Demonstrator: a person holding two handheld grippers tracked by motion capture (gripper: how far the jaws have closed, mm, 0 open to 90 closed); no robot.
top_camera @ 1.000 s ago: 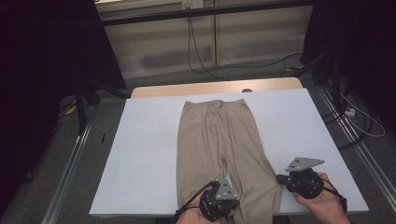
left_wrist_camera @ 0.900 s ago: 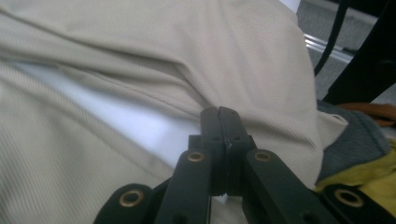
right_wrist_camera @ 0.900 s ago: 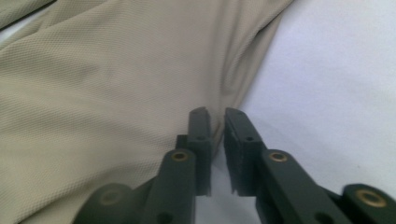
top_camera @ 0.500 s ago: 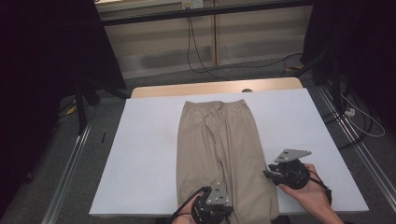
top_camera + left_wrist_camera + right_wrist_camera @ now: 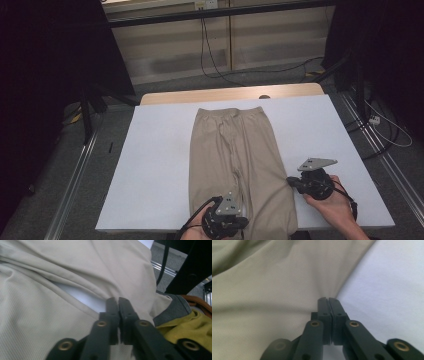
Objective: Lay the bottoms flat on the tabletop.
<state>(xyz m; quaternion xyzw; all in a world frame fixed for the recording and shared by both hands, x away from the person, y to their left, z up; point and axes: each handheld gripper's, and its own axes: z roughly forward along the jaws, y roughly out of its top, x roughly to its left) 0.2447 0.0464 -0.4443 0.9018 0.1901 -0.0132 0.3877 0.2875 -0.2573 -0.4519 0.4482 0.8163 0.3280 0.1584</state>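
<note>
Trousers [image 5: 235, 165], beige, lie flat down the middle of the white counter [image 5: 155, 165], waistband toward the far edge, leg hems at the near edge. The left gripper [image 5: 117, 300] has its jaws closed on a fold at the near hem. The right gripper [image 5: 328, 300], jaws just closing, pinches the right side edge of the cloth.
</note>
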